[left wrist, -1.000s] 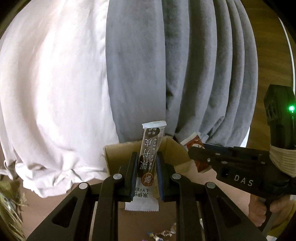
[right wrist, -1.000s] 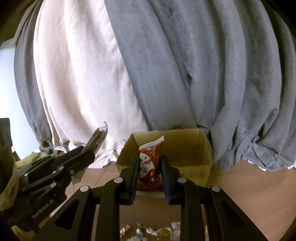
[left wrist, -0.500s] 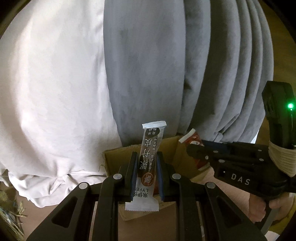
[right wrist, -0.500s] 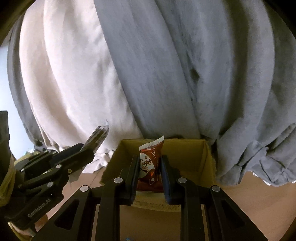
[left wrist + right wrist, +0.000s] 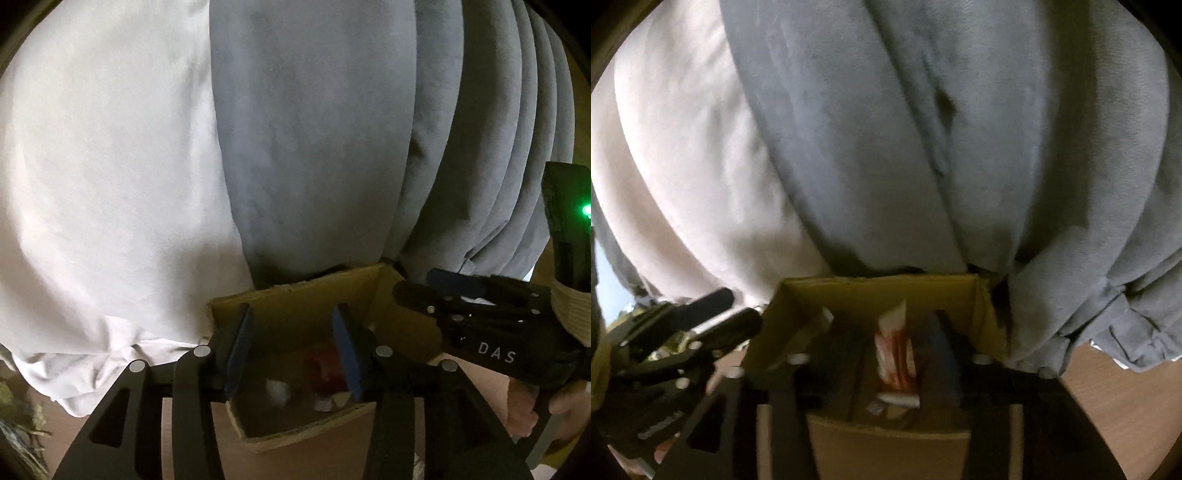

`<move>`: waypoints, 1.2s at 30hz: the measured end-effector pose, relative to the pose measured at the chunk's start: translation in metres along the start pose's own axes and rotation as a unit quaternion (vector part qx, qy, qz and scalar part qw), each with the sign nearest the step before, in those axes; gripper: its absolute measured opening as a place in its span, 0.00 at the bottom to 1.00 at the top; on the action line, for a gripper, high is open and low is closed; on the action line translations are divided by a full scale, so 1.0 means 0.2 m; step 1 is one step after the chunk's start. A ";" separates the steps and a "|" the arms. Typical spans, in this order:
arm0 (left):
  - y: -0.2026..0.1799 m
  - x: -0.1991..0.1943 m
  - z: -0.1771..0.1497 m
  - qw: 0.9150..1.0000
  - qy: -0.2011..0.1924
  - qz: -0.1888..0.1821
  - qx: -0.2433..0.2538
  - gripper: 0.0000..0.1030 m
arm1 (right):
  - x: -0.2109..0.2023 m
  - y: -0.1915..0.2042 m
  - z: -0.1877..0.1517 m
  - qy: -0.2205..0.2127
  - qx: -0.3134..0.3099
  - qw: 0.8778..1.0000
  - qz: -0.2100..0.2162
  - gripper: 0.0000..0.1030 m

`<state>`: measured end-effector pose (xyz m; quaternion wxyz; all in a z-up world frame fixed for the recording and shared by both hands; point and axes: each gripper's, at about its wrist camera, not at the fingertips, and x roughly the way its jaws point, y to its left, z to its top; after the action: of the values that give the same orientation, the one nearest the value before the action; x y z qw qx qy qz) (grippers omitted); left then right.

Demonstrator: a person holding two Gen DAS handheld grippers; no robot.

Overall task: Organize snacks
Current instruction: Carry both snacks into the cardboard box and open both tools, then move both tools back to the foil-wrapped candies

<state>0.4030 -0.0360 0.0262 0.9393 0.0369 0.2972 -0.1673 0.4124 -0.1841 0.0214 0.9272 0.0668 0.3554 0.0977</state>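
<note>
Draped cloth fills the background of both views: a pale pink sheet point(image 5: 103, 177) to the left, grey folds point(image 5: 332, 129) to the right, hanging down to a brown surface point(image 5: 295, 461).

Left wrist view: your left claw point(image 5: 291, 347) hangs over an open cardboard box point(image 5: 295, 295) that stands against the cloth. Its jaws are opening, blue pads apart, nothing between them. Inside the box lie a red wrapper point(image 5: 323, 367) and some whitish packets point(image 5: 277, 387), all blurred. Your right claw point(image 5: 436, 288) reaches in from the right over the box's right corner; your hand point(image 5: 532, 410) grips its handle.

Right wrist view, heavily blurred: your right claw point(image 5: 890, 354) is over the same box point(image 5: 879, 295), jaws opening. A red-and-white snack packet point(image 5: 895, 347) stands upright between the pads; you cannot tell whether they touch it. A pale snack bar point(image 5: 816, 325) leans in the box's left corner. Your left claw point(image 5: 727, 310) shows at the left, just beside the box's left wall.
</note>
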 end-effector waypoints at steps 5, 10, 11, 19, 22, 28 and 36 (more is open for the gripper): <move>-0.03 -0.13 -0.04 1.000 -0.014 0.018 0.017 0.44 | -0.09 0.01 -0.04 -0.012 -0.009 1.000 -0.004 0.49; -0.05 -0.27 -0.09 0.999 -0.030 0.025 0.027 0.44 | -0.22 0.05 -0.11 -0.026 -0.016 1.000 0.007 0.49; -0.05 -0.31 -0.11 0.999 -0.034 0.025 0.026 0.44 | -0.25 0.06 -0.12 -0.027 -0.015 0.999 0.009 0.49; -0.05 -0.51 -0.25 0.998 -0.049 0.037 0.020 0.44 | -0.42 0.14 -0.26 -0.035 -0.020 0.999 0.029 0.49; -0.05 -0.55 -0.31 0.998 -0.041 0.040 0.017 0.44 | -0.46 0.18 -0.34 -0.029 -0.030 0.998 0.036 0.49; -0.09 -0.60 -0.49 0.999 -0.016 0.036 0.018 0.44 | -0.49 0.21 -0.49 -0.010 -0.036 0.998 0.048 0.49; -0.14 -0.54 -0.74 0.998 0.046 0.026 0.019 0.44 | -0.43 0.20 -0.71 0.039 -0.057 0.996 0.057 0.49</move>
<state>0.2305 -0.0057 -0.0328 0.9279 0.0706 0.3356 -0.1465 0.2497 -0.1564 -0.0200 0.9078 0.0303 0.3808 0.1732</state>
